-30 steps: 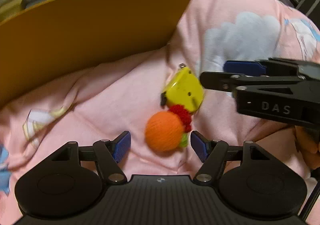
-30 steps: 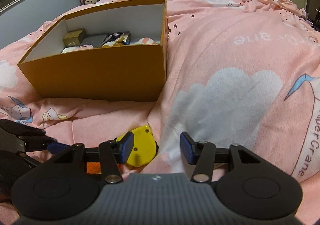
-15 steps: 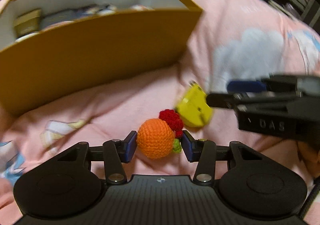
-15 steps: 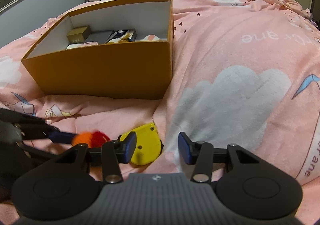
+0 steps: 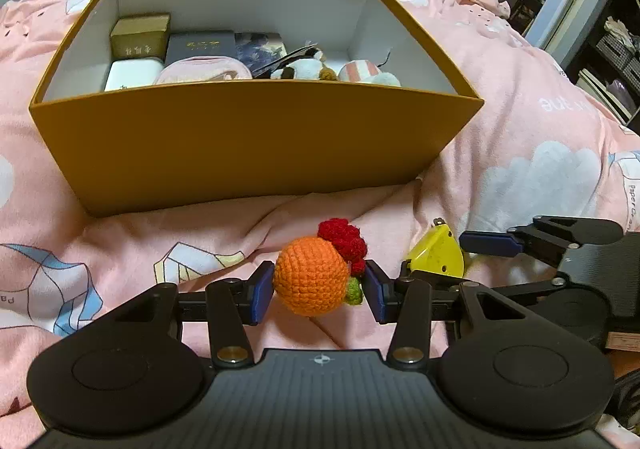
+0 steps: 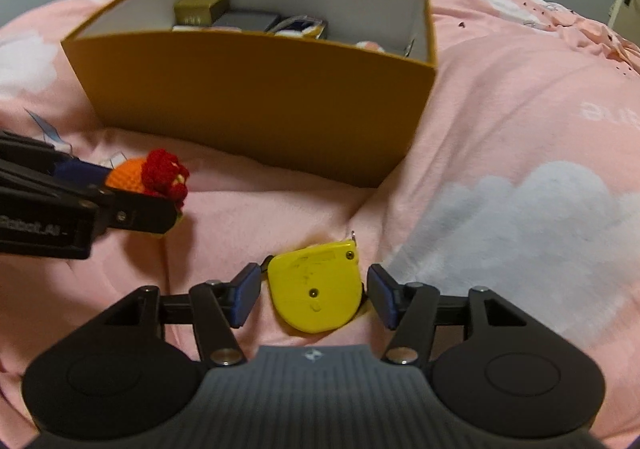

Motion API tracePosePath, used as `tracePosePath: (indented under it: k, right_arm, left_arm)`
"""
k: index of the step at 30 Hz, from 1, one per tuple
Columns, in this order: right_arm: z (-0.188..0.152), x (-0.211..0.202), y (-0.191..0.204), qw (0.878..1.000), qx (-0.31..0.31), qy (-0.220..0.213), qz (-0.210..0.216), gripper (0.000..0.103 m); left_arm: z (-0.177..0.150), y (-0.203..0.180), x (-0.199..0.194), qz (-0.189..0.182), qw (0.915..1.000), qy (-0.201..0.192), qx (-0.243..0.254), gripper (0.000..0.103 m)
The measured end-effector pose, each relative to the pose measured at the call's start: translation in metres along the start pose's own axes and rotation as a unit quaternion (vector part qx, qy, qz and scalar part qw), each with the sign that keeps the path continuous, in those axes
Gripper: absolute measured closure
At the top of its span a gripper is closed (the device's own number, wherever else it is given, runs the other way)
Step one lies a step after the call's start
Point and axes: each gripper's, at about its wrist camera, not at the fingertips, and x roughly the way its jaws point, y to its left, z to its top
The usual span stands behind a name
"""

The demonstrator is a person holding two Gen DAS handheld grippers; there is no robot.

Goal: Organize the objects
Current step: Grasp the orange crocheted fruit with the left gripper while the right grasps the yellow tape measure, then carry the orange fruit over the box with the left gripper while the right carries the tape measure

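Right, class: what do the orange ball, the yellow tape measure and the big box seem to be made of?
Orange ball: crocheted yarn, matte; stitch rows show.
Yellow tape measure: probably hard plastic, smooth and scuffed, with small screws.
Big box: likely cardboard, matte mustard outside, white inside, thin straight walls.

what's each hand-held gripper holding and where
Left hand-held gripper clamps the crochet orange toy across its round sides. Right hand-held gripper straddles the yellow tape measure, open.

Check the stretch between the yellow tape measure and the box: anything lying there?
Nothing: between the yellow tape measure and the box only bare pink bedding shows, clearest from the right wrist.
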Motion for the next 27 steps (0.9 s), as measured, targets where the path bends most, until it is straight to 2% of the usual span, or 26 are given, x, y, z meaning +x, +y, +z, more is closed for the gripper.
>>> tracePosePath:
  k: [6, 14, 19, 27]
  right_arm:
    - [0.004, 0.014, 0.004, 1.000, -0.018, 0.012, -0.002, 0.043]
    - [0.002, 0.012, 0.005, 1.000, -0.019, 0.008, -0.002, 0.046]
    - [0.004, -0.008, 0.006, 0.999, -0.027, -0.018, 0.003, 0.046]
    - [0.022, -0.061, 0.011, 0.994, -0.084, -0.070, 0.017, 0.046]
  left_arm:
    - [-0.001, 0.004, -0.001, -0.002, 0.9999, 0.002, -0.010, 0.049]
    - [0.001, 0.004, -0.008, -0.011, 0.9999, -0.010, -0.004, 0.049]
    - [0.005, -0.001, -0.023, -0.025, 0.9989, -0.036, 0.014, 0.049]
    - [0.026, -0.005, -0.053, -0.049, 0.9954, -0.082, 0.014, 0.049]
